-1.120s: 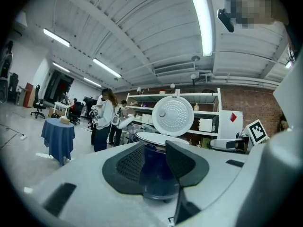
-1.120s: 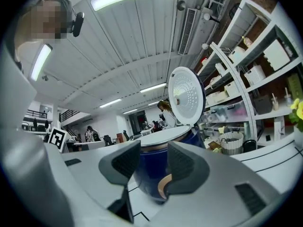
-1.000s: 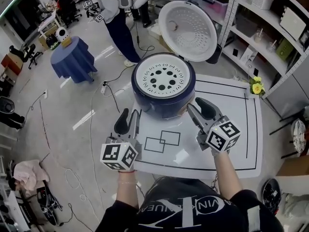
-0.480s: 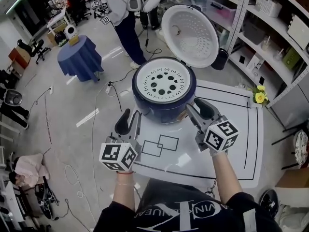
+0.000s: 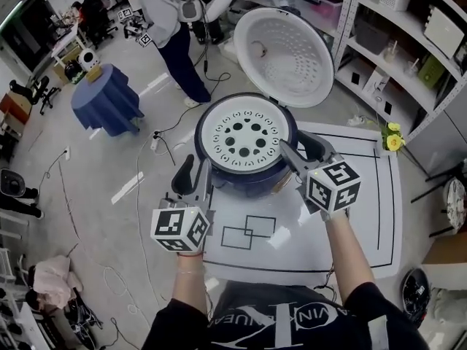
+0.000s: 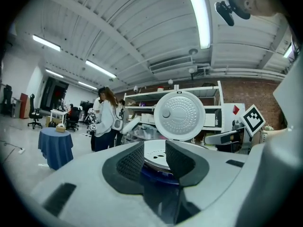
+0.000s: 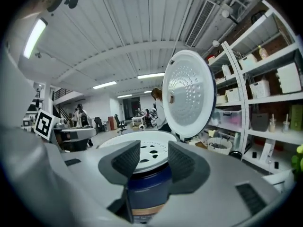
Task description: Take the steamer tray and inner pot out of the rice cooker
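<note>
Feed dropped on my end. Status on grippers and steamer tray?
Left gripper and right gripper open, empty, flanking dark blue rice cooker. White perforated round steamer tray seated in it, ungripped. White domed lid up; nothing in the way.

I've got the rice cooker [image 5: 241,184] sitting at the far edge of the counter [image 5: 350,217], with the steamer tray [image 5: 244,138] in its top and the lid [image 5: 284,46] standing open behind it. My left hand-held gripper [image 5: 195,175] is just off its near-left side and the right hand-held gripper [image 5: 300,152] is at its near-right. Shelves [image 5: 408,57] run along the right.
</note>
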`<state>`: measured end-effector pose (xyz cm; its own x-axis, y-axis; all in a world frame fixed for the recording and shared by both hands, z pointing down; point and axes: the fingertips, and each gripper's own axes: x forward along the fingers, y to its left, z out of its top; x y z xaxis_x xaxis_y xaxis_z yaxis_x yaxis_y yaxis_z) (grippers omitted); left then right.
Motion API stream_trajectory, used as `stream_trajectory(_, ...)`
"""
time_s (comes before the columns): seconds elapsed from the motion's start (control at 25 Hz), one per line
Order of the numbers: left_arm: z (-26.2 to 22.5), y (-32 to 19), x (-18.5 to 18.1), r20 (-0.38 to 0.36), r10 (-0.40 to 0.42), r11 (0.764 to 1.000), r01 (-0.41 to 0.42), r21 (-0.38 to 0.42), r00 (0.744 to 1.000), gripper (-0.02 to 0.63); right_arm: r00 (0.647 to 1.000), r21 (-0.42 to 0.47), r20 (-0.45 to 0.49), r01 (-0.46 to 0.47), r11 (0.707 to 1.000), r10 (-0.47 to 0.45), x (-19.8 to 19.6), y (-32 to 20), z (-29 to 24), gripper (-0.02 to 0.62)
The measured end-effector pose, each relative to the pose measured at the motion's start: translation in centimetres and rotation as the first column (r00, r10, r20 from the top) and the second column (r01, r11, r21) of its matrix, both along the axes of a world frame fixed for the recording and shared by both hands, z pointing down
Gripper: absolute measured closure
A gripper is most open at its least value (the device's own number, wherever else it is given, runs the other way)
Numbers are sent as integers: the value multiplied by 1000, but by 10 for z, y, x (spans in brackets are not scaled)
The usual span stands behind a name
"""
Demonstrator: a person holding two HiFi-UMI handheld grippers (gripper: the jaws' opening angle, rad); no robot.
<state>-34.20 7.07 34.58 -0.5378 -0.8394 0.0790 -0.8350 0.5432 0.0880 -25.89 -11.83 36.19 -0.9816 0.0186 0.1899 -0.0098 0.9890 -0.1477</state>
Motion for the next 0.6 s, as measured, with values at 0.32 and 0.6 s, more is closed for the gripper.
stream_trajectory(0.32,-2,-23,-36,30,67,998,-67,-21,997,492,969,232,-233,-26,972,81,-51,-25,19,402)
stream_trajectory(0.6,-8,-18,-51,13,117,993,-117,12,993,492,936,242,-318,-74,967,151,-63,-32,22,391)
